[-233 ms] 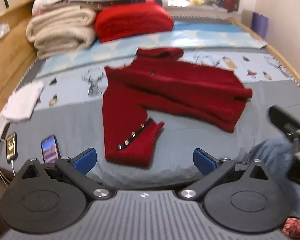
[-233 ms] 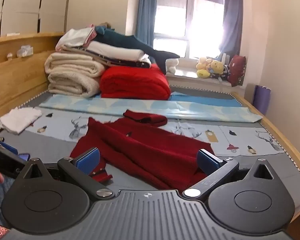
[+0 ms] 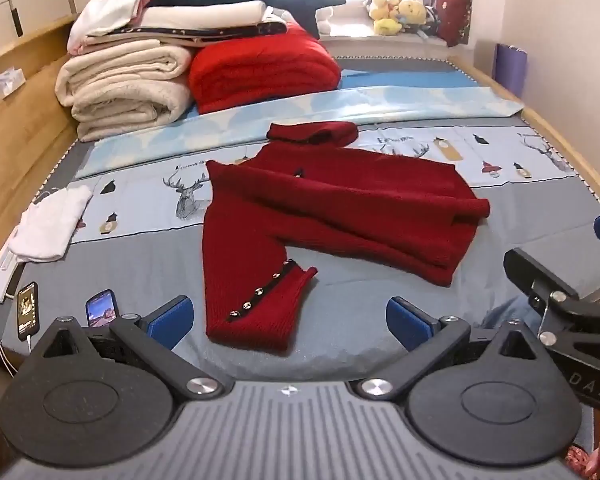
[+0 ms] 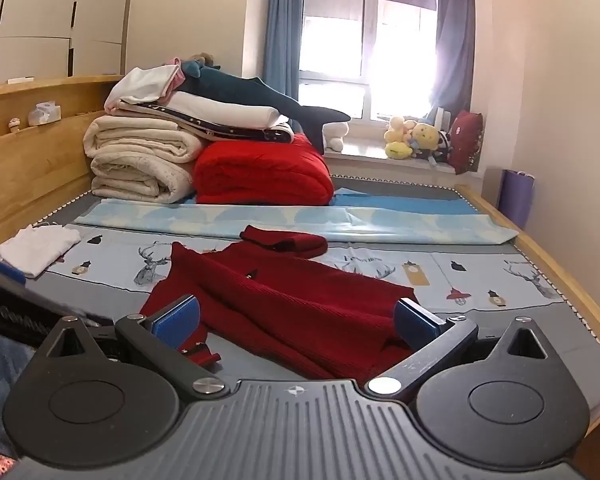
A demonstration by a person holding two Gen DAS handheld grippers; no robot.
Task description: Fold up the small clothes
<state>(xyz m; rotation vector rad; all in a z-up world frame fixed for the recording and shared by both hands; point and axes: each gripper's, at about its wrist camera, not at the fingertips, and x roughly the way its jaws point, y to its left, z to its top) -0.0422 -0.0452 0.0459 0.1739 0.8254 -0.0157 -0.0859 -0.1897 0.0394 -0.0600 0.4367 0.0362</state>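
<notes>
A dark red knitted sweater (image 3: 340, 208) lay partly folded on the grey bed (image 3: 140, 264), one buttoned sleeve cuff nearest the cameras. The left tool (image 3: 288, 320) hung just short of that cuff, jaws spread wide and empty. The right tool (image 4: 296, 320) hovered over the sweater's near edge, equally spread, gripping nothing. A small white folded garment (image 3: 52, 224) sat apart at the left.

Left gripper (image 3: 288, 322) lower, closer to red sweater (image 3: 332, 216); right gripper (image 3: 560, 280) reaches further into left view
</notes>
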